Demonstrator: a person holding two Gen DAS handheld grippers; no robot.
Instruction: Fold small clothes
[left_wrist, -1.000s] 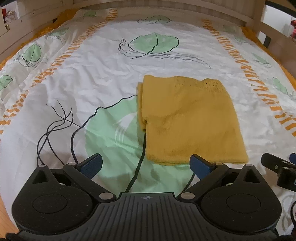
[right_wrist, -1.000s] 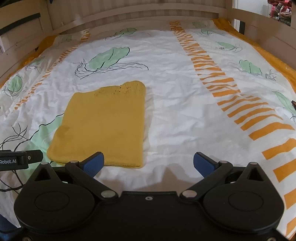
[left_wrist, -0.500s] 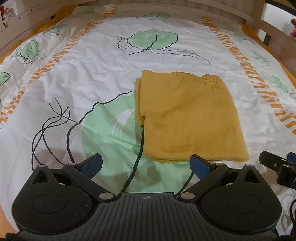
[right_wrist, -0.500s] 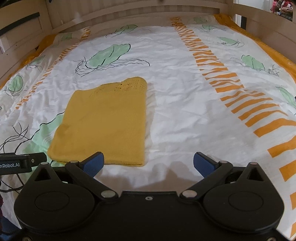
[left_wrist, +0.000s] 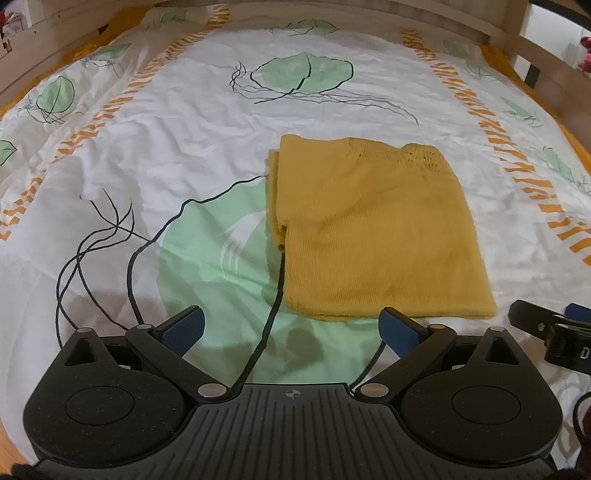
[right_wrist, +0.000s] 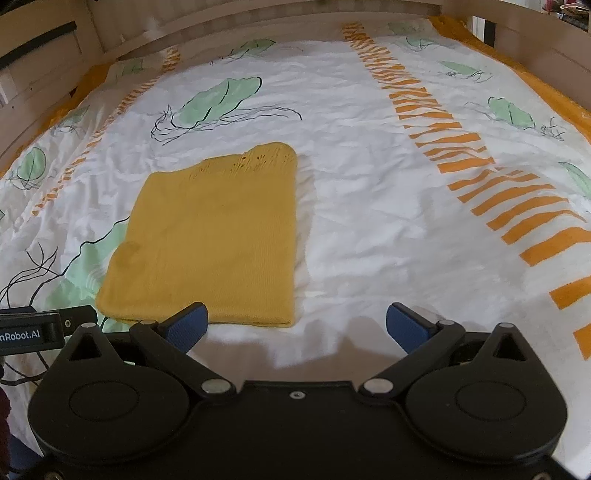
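The mustard-yellow knitted garment (left_wrist: 373, 236), folded into a flat rectangle, is lying on the bed, on the white bedsheet printed with green leaves and orange stripes (left_wrist: 177, 147). Its left part is covering the edge of a big pale green leaf print (left_wrist: 221, 266), and an openwork knit band is showing at its far edge. On the left side of the garment a second layer of the fabric is sticking out a little from under the top layer.

The left gripper (left_wrist: 291, 326) is hovering above the sheet just in front of the near edge of the garment, and its jaws are standing wide apart and holding nothing. Its right blue pad is appearing close to the near edge of the garment, but I cannot tell if it is touching.

The right gripper (right_wrist: 297, 325) is staying in front of the near right corner of the garment, also with jaws spread wide and empty. Its left blue pad is overlapping the near edge of the garment in the right wrist view.

The light wooden bed frame (right_wrist: 258, 22) is running behind the garment, around the far end of the mattress.
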